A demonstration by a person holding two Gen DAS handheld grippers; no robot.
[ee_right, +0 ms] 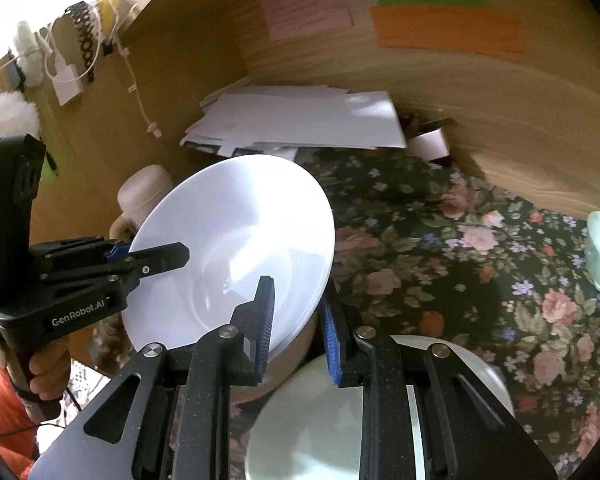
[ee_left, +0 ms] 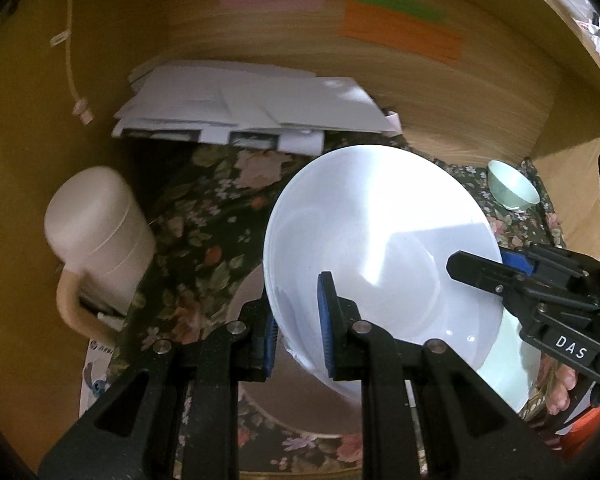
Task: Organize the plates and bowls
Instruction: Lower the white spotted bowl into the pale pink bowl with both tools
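Both grippers are holding the white plate (ee_left: 380, 240) tilted above the surface: left gripper (ee_left: 298, 320) jaws clamped on its near-left rim, right gripper (ee_right: 298, 328) jaws clamped on the near-right rim. A pale-green plate (ee_right: 312, 420) is lying directly below, nearer the right gripper; a small green bowl (ee_left: 514, 186) is sitting far right.

Both tongs, right (ee_right: 296, 330) and left (ee_right: 148, 256), clamp the white plate (ee_right: 236, 240) by opposite rims, tilted above the floral surface (ee_right: 460, 272); a pale plate (ee_right: 312, 432) lies below; papers (ee_right: 300, 120) behind.

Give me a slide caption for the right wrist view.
Both grippers clamp opposite rims of a white plate above the floral tablecloth.
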